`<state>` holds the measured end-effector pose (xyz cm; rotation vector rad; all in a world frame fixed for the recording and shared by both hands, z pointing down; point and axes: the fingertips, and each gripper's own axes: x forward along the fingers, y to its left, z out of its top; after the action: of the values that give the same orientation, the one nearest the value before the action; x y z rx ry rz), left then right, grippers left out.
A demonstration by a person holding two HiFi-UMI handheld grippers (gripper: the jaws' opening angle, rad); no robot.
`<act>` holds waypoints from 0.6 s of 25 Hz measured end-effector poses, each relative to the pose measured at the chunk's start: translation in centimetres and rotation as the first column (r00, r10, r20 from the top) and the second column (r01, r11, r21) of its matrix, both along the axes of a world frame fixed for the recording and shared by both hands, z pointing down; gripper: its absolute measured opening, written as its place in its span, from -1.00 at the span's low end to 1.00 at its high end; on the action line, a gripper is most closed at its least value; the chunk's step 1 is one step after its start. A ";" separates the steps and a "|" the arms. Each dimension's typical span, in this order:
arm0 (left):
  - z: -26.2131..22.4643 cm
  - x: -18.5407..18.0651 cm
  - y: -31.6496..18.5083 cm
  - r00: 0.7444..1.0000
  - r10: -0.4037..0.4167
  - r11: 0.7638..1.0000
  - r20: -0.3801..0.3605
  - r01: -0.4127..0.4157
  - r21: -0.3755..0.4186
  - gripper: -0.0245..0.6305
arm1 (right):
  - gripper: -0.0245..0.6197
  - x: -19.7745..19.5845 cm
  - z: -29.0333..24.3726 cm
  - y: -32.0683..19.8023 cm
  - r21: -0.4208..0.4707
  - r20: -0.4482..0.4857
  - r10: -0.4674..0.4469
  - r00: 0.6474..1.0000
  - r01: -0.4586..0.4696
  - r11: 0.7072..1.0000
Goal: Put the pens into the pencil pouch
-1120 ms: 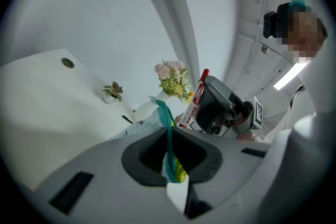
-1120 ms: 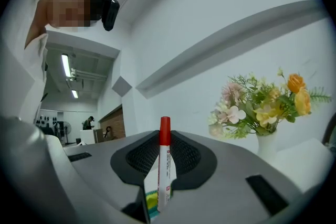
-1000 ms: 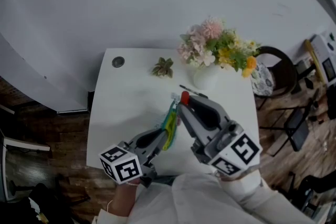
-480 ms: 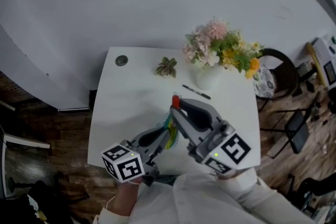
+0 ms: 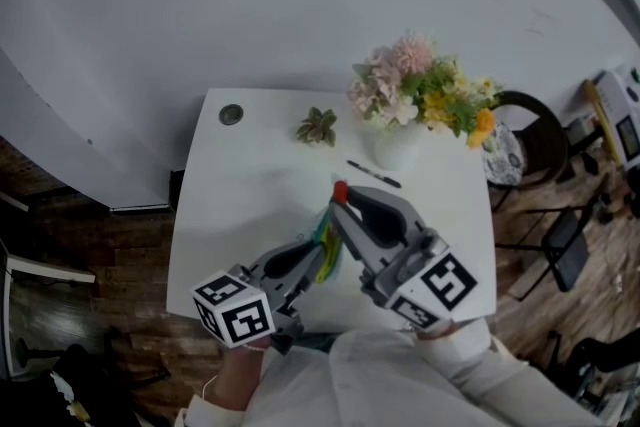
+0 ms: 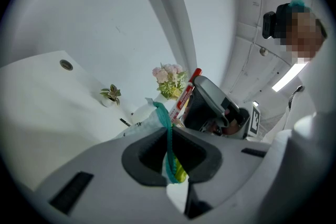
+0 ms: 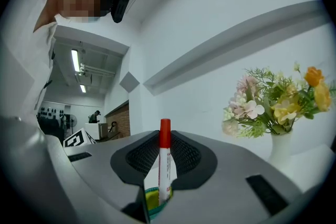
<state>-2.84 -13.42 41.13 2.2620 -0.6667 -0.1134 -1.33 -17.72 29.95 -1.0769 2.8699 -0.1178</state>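
My left gripper (image 5: 316,263) is shut on the edge of the pencil pouch (image 5: 323,245), a pale pouch with a teal zipper band and yellow-green lining. In the left gripper view the zipper band (image 6: 168,139) runs upright between the jaws. My right gripper (image 5: 343,211) is shut on a white marker with a red cap (image 5: 340,189), held upright. In the right gripper view the marker (image 7: 165,136) stands between the jaws with its lower end in the pouch's open mouth (image 7: 150,201). A black pen (image 5: 374,175) lies on the white table (image 5: 240,185) beyond both grippers.
A white vase of pink and yellow flowers (image 5: 415,100) stands at the table's far right. A small potted plant (image 5: 317,127) and a round cable grommet (image 5: 231,115) are along the far edge. Chairs (image 5: 530,140) stand off the table's right side.
The right gripper has shifted a little to the left with the marker, closer over the pouch, uncovering the black pen behind it. The left gripper and pouch have stayed put.
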 end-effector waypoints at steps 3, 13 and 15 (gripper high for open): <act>-0.1 -0.2 -0.3 1.000 -0.006 1.000 -0.004 0.006 0.003 -0.84 | -0.73 0.1 0.2 0.4 -0.013 0.005 -0.017 1.000 0.018 1.000; -0.2 -0.3 -0.5 1.000 -0.013 1.000 -0.010 0.013 -0.002 -0.84 | -0.73 1.0 0.7 0.4 -0.048 0.002 0.003 1.000 -0.003 0.999; -0.3 -0.4 -0.5 1.000 -0.021 1.000 -0.016 0.020 -0.012 -0.84 | -0.73 1.1 1.2 0.4 -0.064 0.001 0.003 1.000 -0.003 0.998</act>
<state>-3.21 -13.92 40.84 2.2411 -0.6805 -0.1369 -0.21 -17.32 31.12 -1.0919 2.8821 -0.2106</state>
